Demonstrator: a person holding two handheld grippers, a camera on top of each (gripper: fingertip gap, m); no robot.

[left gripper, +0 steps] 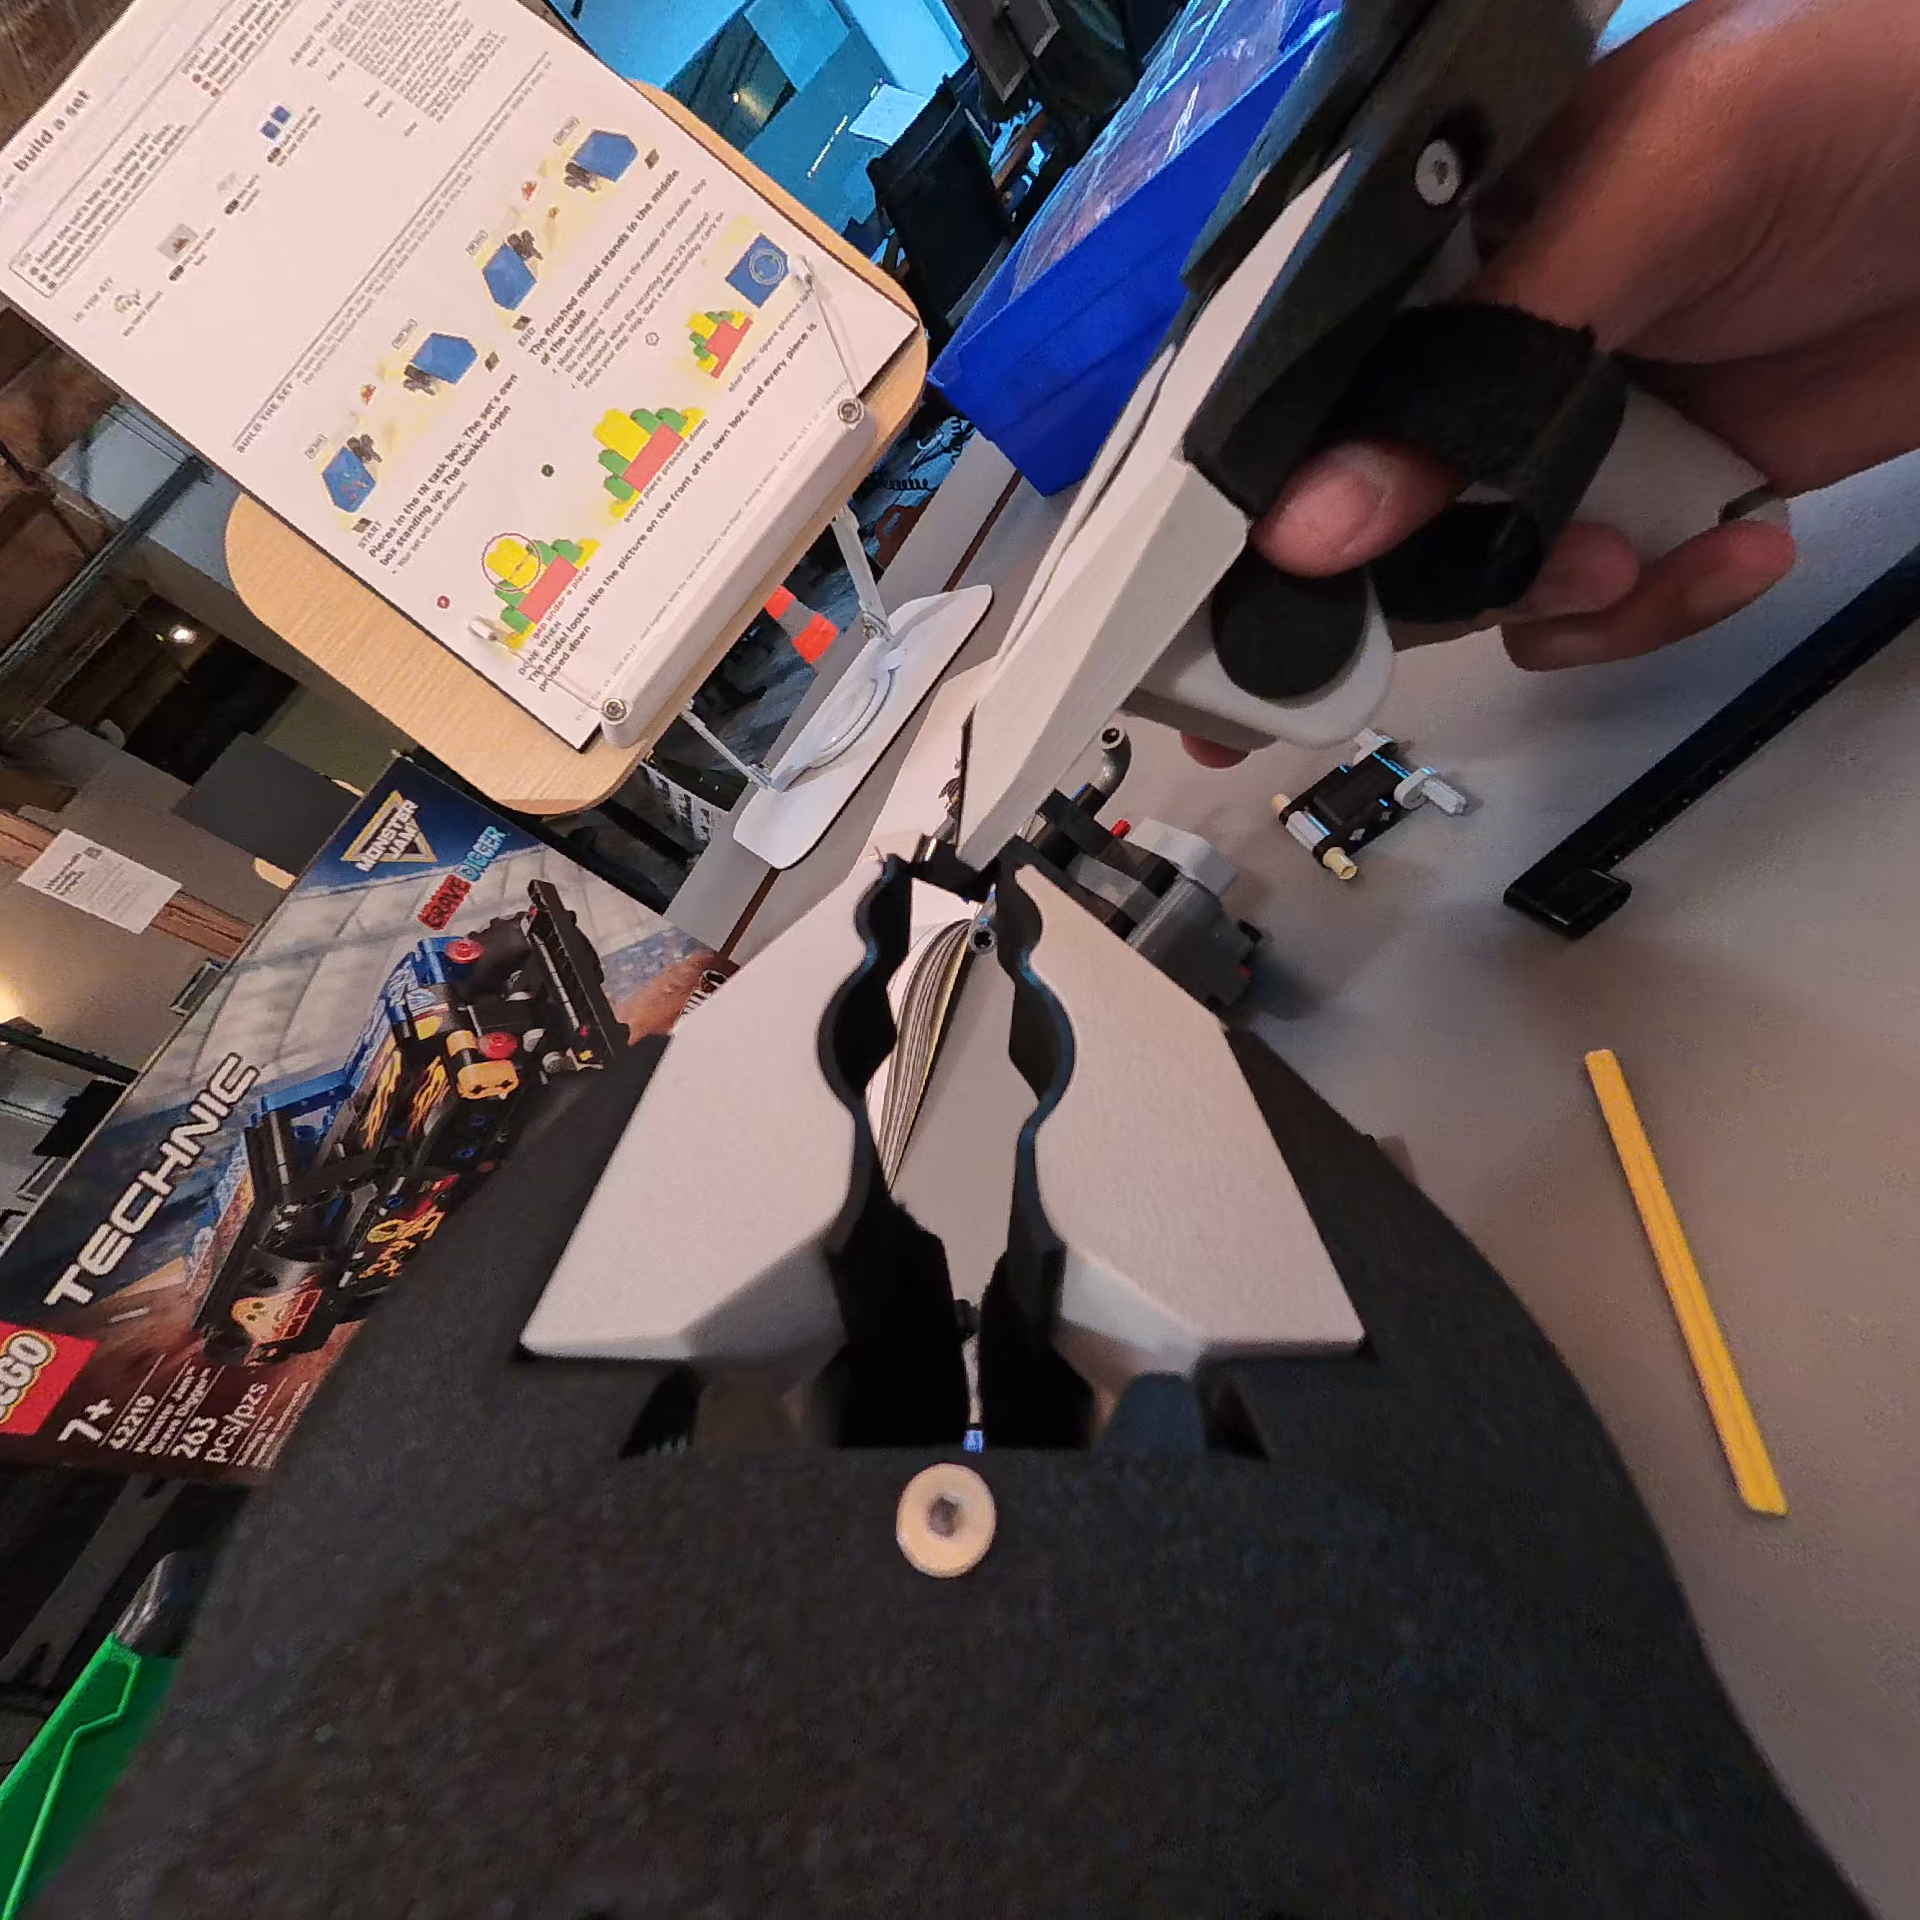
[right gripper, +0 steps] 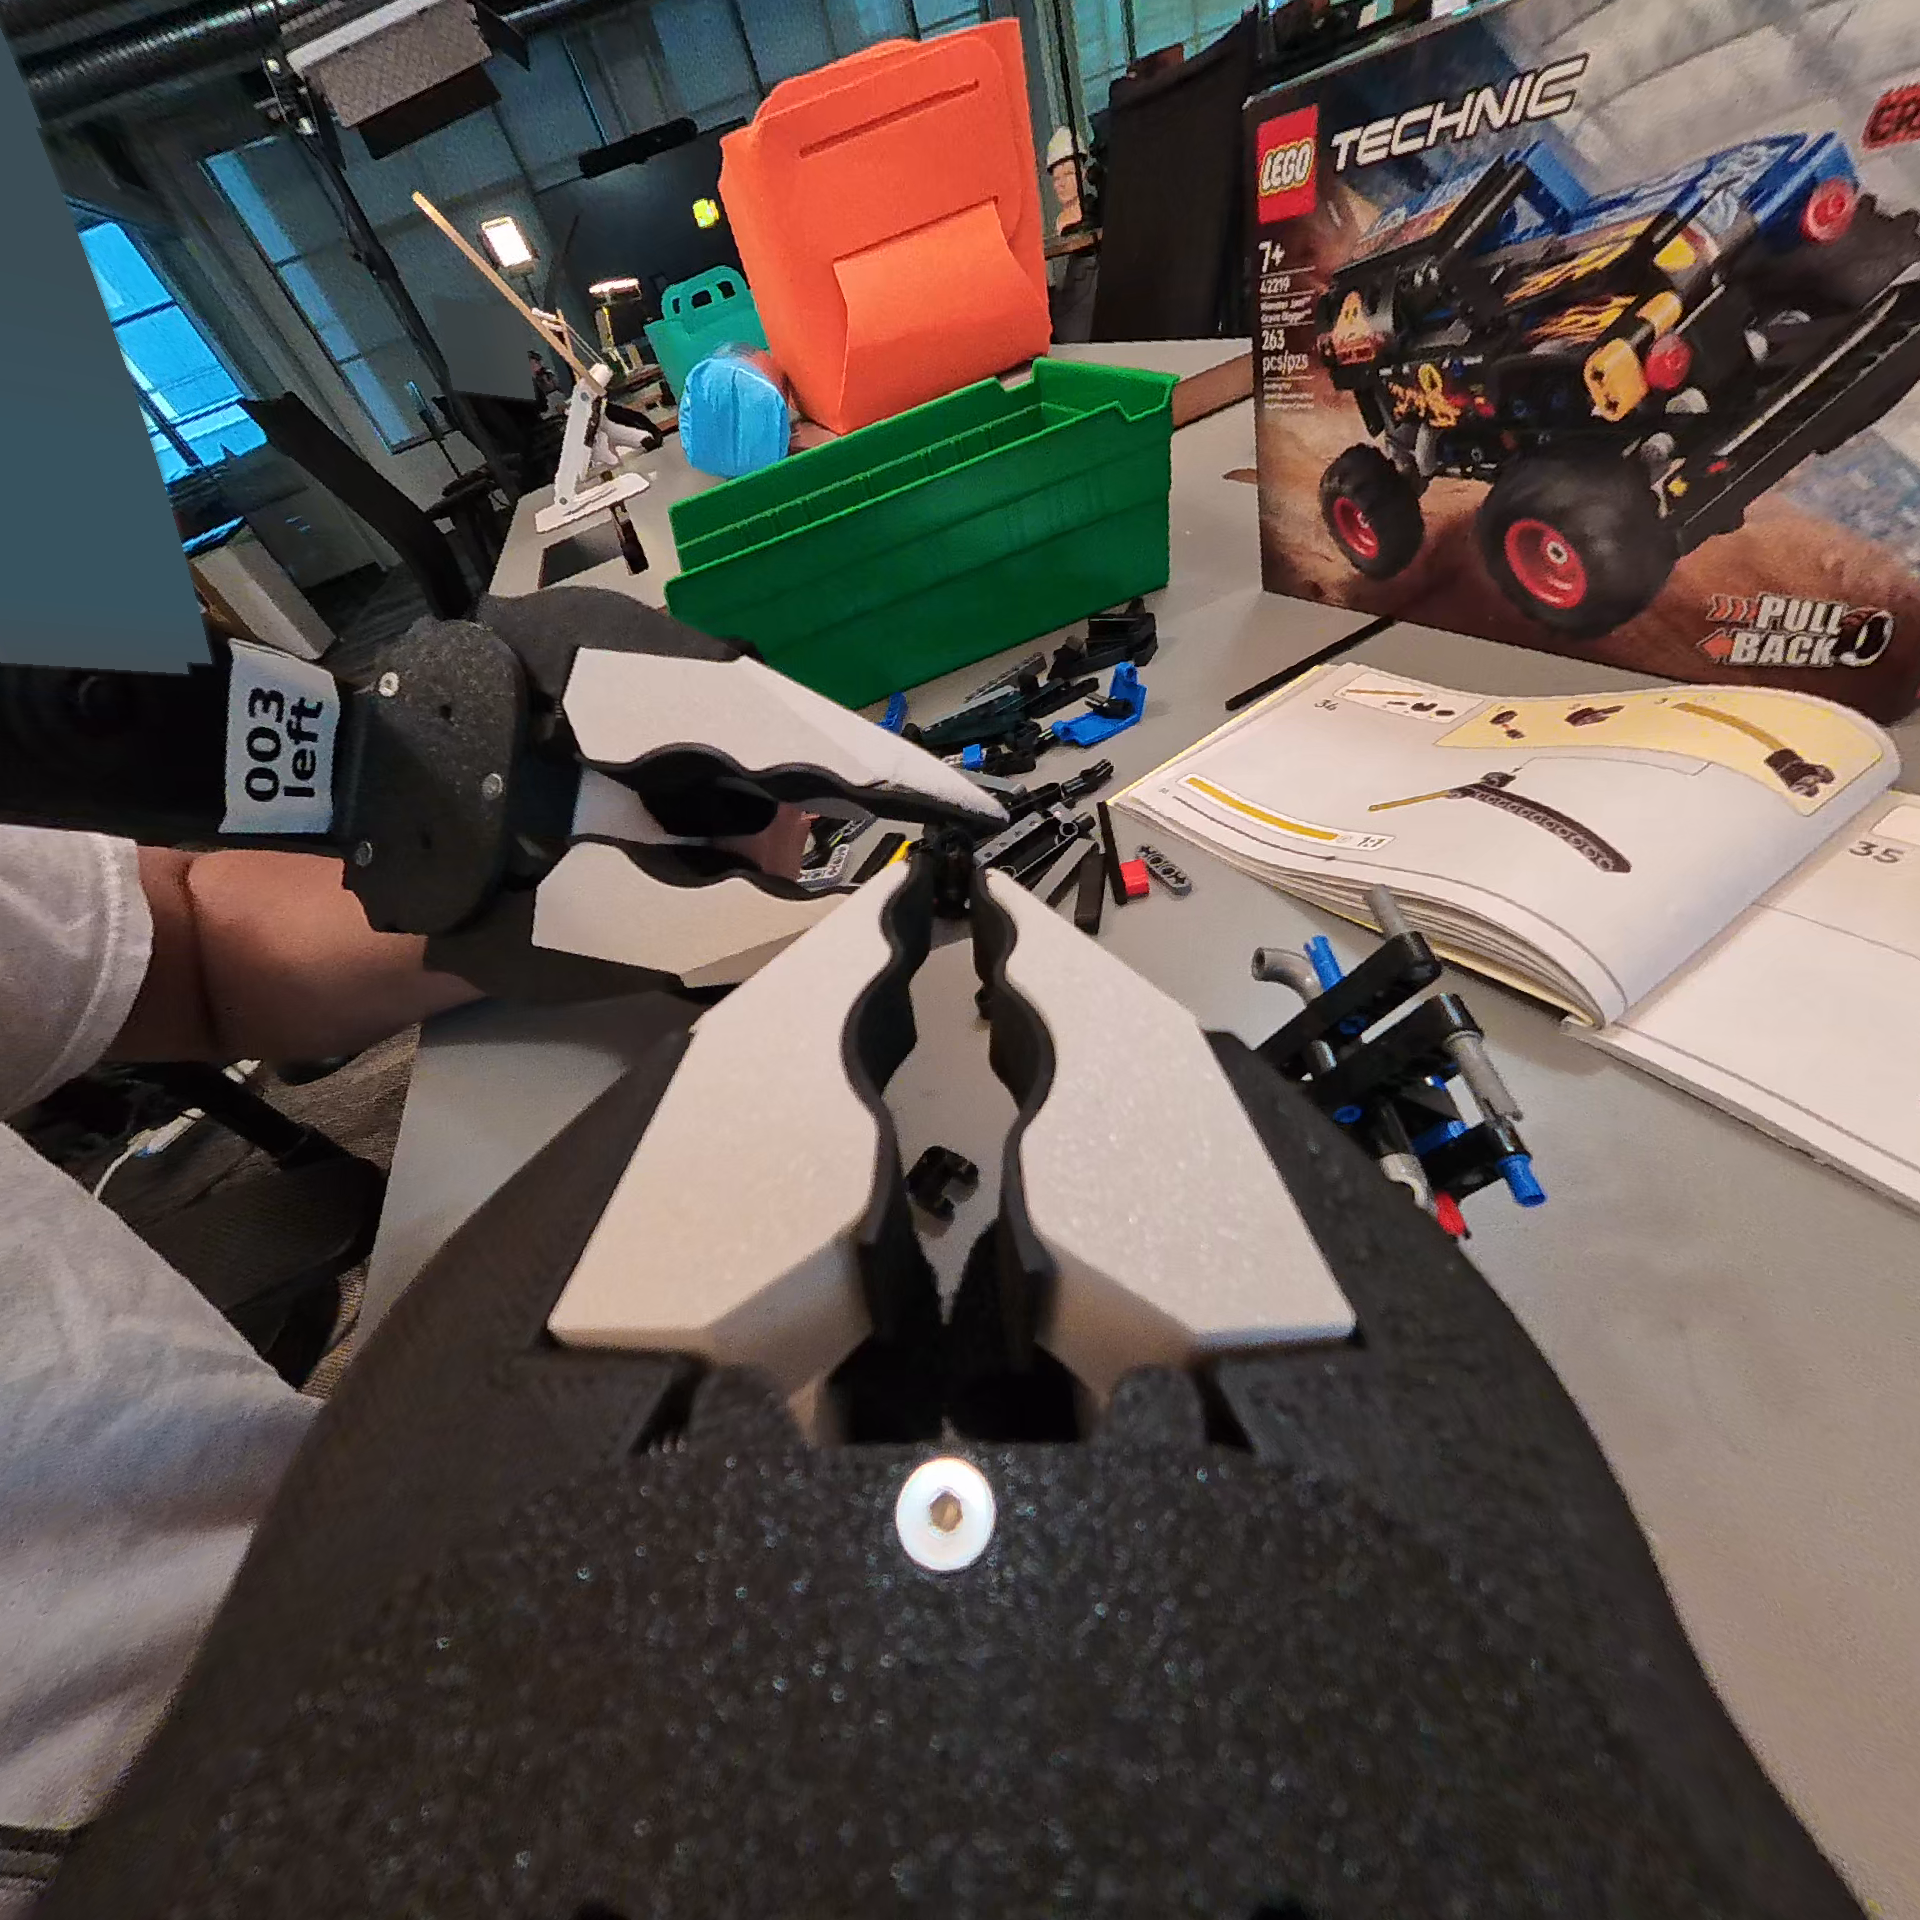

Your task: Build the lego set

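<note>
Both hand-held grippers are meeting tip to tip: the right hand-held gripper (right gripper: pixel 948 883) is pinching a small black piece (right gripper: pixel 948 854), and the left hand-held gripper (right gripper: pixel 977 810) looks closed on it too. The build is sitting far from done: one partial black assembly (right gripper: pixel 1403 1081) on the table (right gripper: pixel 1662 1455), many loose pieces (right gripper: pixel 1039 717) beside the open instruction booklet (right gripper: pixel 1507 800).

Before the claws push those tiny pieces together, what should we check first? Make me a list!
1. Right claw pinching a small black piece: ok.
2. Left claw tip meets that piece: ok, tips touch there.
3. What the left claw itself holds: cannot tell.
4. Instruction booklet open on the table: ok.
5. Half-built black and blue assembly within sight, beside the booklet: ok.
6. Loose black clip lying under the right claw: not ok, could get bumped.
</note>
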